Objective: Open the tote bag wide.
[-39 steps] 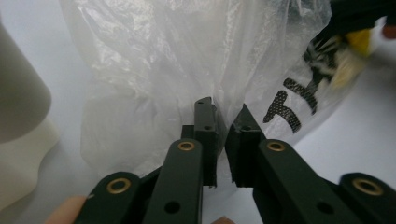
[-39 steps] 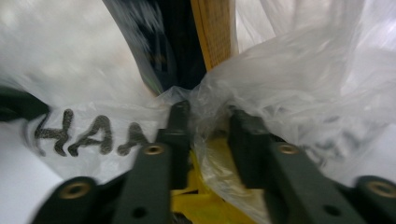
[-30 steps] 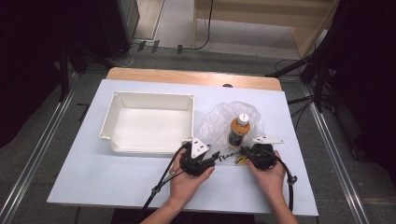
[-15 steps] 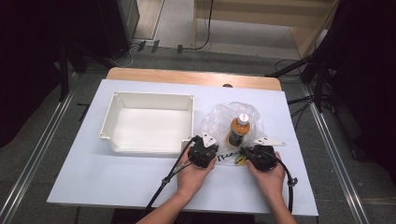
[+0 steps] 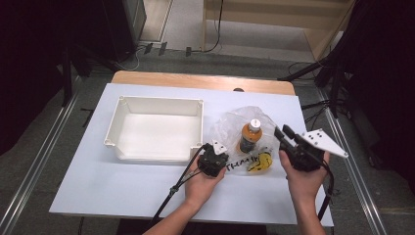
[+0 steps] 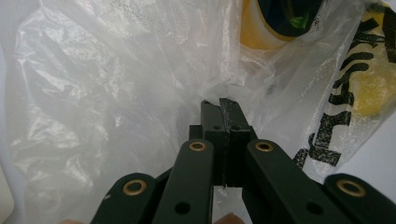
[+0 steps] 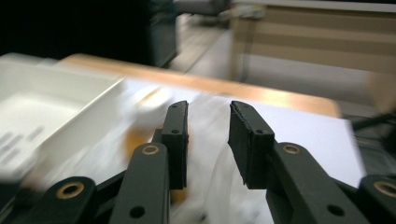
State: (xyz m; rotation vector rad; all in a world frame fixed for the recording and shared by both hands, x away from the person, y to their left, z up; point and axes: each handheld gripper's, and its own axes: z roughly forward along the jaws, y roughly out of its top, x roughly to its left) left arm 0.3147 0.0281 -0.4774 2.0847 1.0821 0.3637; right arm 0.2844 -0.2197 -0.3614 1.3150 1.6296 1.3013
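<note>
At the left of the white table [image 5: 98,196] stands the white plastic bin [image 5: 159,128], open-topped, with bare table on its left and along the near edge in front of it. Its right wall lies near the clear plastic bag [image 5: 234,128], which spreads crumpled over the right half of the table with black lettering and a yellow patch along its near edge. My left gripper [image 5: 212,159] sits just past the bin's near right corner, at the bag's near left edge; in the left gripper view its jaws are pressed together on a fold of the bag's film [image 6: 140,84], so I am pinching the bag there. An orange bottle with a white cap [image 5: 249,135] stands upright inside the bag, a little beyond and to the right of that pinch. Further right, my right gripper [image 5: 285,134] is lifted above the table beside the bag's right edge, its jaws parted with nothing between them; in the right gripper view they point across the bag toward the bin, and that picture is blurred. To the right of my right hand [image 5: 303,178] a strip of table stays free up to the edge, and the wooden rim [image 5: 195,81] runs along the far side.
</note>
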